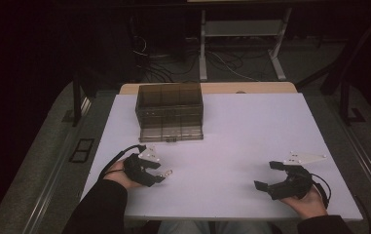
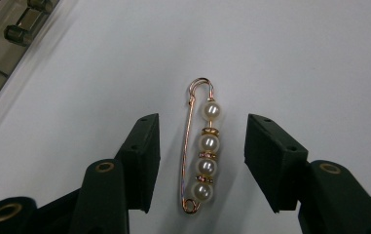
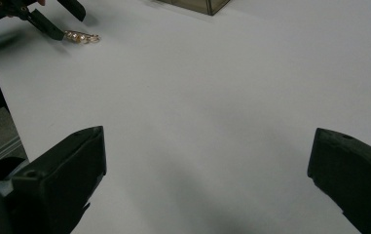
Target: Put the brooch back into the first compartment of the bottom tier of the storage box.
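Pearl brooch pin lies flat on white tabletop, in front of the smoked drawer box. Left tool straddles it lengthwise, jaws parted, not touching, lined up to pinch. Right tool idles wide open, well clear.

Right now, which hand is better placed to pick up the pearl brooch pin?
Left. The left gripper already straddles the pearl pin, jaws on either side, not yet touching. The right gripper sits open far across the table.
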